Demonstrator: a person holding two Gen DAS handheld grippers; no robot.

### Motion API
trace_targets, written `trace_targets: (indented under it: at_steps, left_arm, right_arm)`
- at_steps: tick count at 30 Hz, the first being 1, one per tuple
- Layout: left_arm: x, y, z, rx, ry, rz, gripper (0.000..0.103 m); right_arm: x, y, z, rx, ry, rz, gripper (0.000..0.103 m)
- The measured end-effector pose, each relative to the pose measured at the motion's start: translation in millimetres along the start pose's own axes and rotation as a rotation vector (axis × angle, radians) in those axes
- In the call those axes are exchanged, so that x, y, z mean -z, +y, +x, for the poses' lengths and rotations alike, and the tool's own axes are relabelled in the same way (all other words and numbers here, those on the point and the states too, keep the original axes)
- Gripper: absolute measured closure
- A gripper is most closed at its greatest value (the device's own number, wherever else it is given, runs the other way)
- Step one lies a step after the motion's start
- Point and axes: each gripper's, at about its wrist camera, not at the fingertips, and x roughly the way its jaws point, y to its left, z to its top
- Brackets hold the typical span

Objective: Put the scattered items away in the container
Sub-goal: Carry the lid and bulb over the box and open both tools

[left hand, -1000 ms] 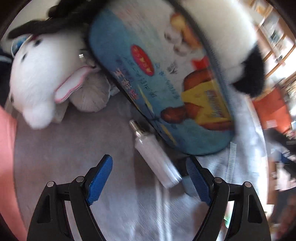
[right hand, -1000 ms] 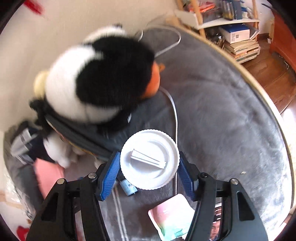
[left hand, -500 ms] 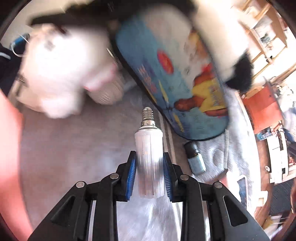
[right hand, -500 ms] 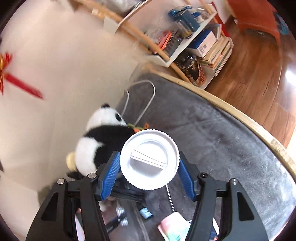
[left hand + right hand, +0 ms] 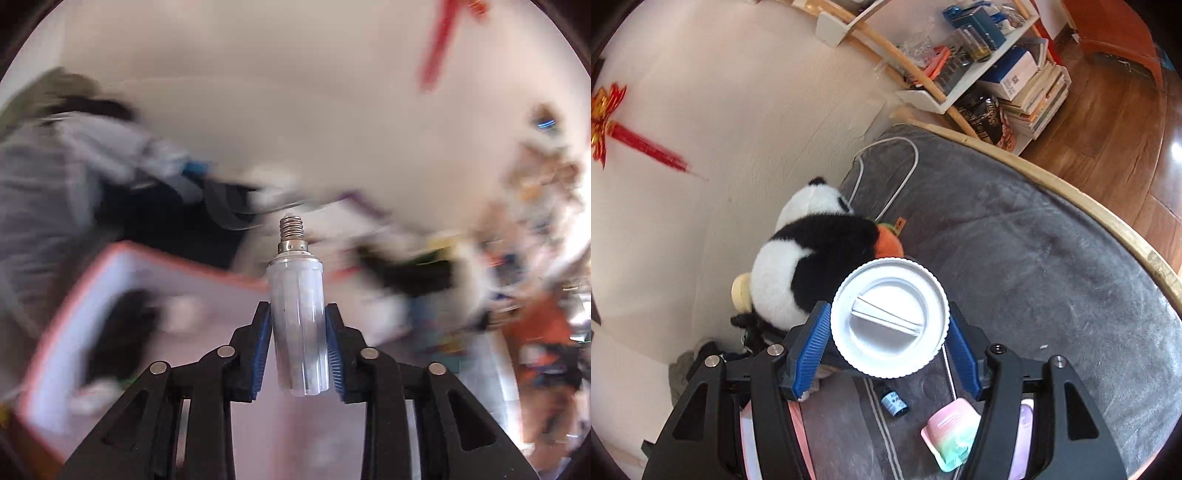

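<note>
Holding two items, one per gripper.
Left gripper [image 5: 298, 350] jaws opening around bulb [image 5: 297, 317], pads touching; right gripper [image 5: 889, 349] clamping white lid [image 5: 889, 318], frame centre.

A: From where is the left wrist camera looking?
B: It is looking along its fingers, close over the pink-rimmed container [image 5: 122, 295], toward the wall [image 5: 295, 110].
A: And the right one?
B: It is looking down from higher up at the grey blanket [image 5: 1034, 266], and it is sharing the same wall beyond the blanket.
</note>
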Motion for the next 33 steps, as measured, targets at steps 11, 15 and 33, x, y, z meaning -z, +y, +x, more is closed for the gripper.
trace_targets:
  at_steps: [11, 15, 33]
  left_arm:
    - [18, 136, -27, -0.215, -0.044, -0.278, 0.02]
    - [17, 159, -35, -0.215, -0.085, -0.336, 0.02]
    - [19, 92, -16, -0.172, -0.052, -0.149, 0.02]
  right_arm:
    - [134, 196, -26, -0.336, 0.104, -0.357, 0.043]
    - [214, 300, -4, -0.495, 0.272, -0.537, 0.043]
    - [160, 222, 5, -0.202, 0.13, -0.507, 0.013]
